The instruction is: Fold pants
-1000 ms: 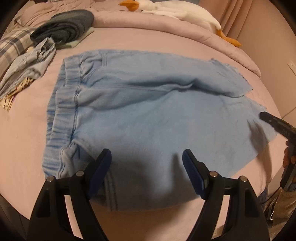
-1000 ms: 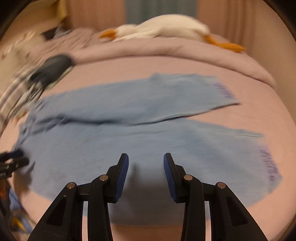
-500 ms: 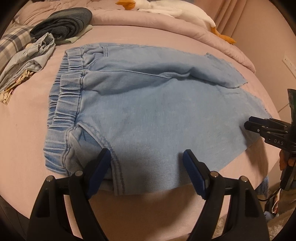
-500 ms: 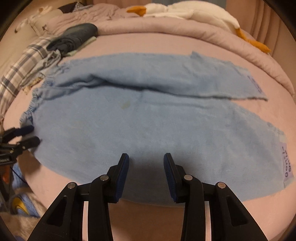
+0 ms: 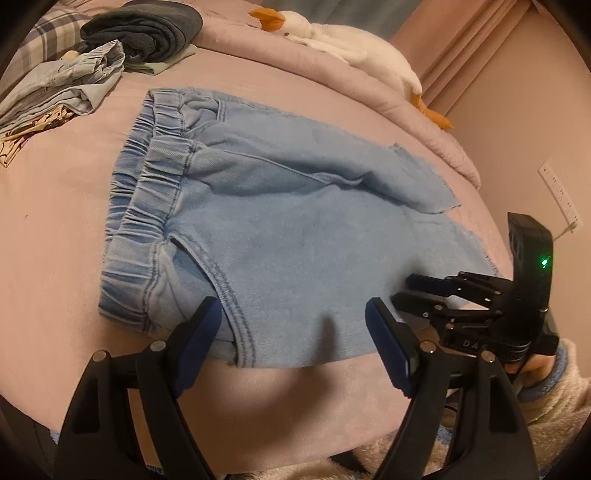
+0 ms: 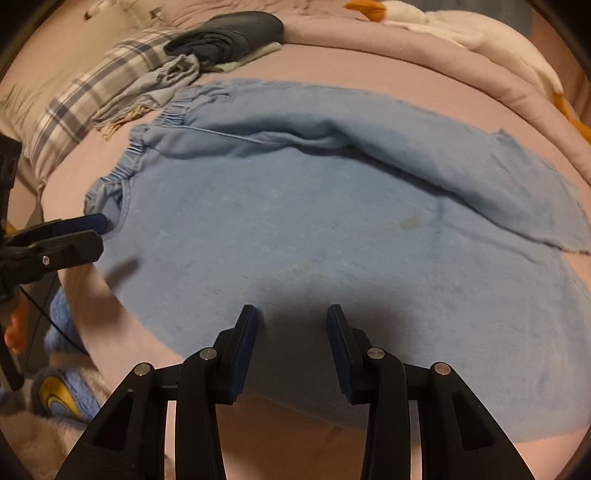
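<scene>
Light blue denim pants (image 5: 280, 229) (image 6: 332, 229) lie flat on a pink bed, elastic waistband to the left, both legs running right, the far leg slightly rumpled over the near one. My left gripper (image 5: 293, 312) is open, its fingers over the near edge by the pocket seam, just right of the waistband. My right gripper (image 6: 291, 314) is open over the near leg's front edge, nothing between its pads. Each gripper shows in the other's view: the right one (image 5: 406, 290) at the leg's near edge, the left one (image 6: 99, 230) beside the waistband corner.
A pile of other clothes (image 5: 140, 33) and a plaid fabric (image 6: 85, 99) lie at the far left of the bed (image 5: 55, 206). A white plush goose (image 5: 343, 48) rests along the rolled duvet at the back. A wall with a socket (image 5: 557, 195) is on the right.
Both grippers have come lower and closer to the near edge of the pants. The right gripper has drawn in toward the left one along the leg. The pants lie as before.
</scene>
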The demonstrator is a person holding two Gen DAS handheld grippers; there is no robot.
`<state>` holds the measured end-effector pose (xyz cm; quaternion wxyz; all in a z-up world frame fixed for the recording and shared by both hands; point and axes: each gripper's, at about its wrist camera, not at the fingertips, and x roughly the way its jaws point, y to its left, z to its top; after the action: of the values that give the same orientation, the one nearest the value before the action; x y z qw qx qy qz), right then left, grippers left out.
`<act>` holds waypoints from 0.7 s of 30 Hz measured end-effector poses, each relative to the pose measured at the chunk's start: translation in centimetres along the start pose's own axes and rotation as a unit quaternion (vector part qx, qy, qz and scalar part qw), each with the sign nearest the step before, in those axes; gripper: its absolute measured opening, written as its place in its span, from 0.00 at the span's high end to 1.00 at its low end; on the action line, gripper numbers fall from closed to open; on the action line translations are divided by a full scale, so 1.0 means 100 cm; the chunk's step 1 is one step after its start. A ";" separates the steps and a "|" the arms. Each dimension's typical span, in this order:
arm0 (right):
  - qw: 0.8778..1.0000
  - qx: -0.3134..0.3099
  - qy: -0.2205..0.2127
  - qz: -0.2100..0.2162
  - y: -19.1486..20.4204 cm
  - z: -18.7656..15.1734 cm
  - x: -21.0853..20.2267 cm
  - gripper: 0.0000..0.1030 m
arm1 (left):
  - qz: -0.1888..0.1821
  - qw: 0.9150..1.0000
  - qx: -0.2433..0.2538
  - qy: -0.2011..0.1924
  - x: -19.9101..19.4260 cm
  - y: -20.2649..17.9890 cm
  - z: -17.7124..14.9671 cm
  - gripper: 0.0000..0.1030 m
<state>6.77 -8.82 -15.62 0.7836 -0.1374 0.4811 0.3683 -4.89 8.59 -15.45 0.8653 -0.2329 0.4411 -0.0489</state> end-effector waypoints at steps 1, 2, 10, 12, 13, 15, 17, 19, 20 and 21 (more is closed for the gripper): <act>1.000 0.007 -0.003 0.013 -0.002 0.002 -0.003 0.63 | -0.007 1.000 -0.005 -0.004 -0.003 0.001 0.002 0.22; 1.000 0.016 -0.008 0.022 -0.006 0.005 -0.006 0.63 | -0.011 1.000 -0.007 -0.008 -0.006 0.002 0.004 0.22; 0.999 0.038 -0.020 -0.005 -0.019 0.023 -0.008 0.63 | -0.005 0.999 -0.004 -0.044 -0.018 0.010 0.027 0.22; 0.999 0.036 -0.016 -0.005 -0.015 0.023 -0.003 0.63 | 0.001 0.999 -0.005 -0.047 -0.018 0.012 0.031 0.22; 0.999 0.034 -0.013 -0.005 -0.014 0.024 -0.002 0.63 | 0.003 0.999 -0.005 -0.048 -0.018 0.015 0.034 0.22; 1.000 0.027 -0.007 -0.004 -0.011 0.024 0.003 0.63 | 0.006 0.999 -0.009 -0.048 -0.016 0.019 0.037 0.22; 1.000 0.021 -0.001 -0.001 -0.007 0.025 0.008 0.63 | 0.006 0.999 -0.013 -0.047 -0.015 0.024 0.038 0.22; 1.000 0.015 0.002 -0.002 -0.004 0.026 0.011 0.63 | 0.009 0.999 -0.016 -0.044 -0.013 0.028 0.039 0.22; 1.000 0.011 0.003 -0.003 -0.003 0.028 0.012 0.63 | 0.010 0.999 -0.017 -0.042 -0.012 0.029 0.040 0.22; 1.000 0.009 0.003 -0.003 -0.003 0.028 0.012 0.63 | 0.010 0.999 -0.018 -0.042 -0.011 0.030 0.041 0.22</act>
<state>9.16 -6.85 -15.29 0.7842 -0.1324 0.4869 0.3612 -2.68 13.07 -13.93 0.8792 -0.2457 0.4076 -0.0220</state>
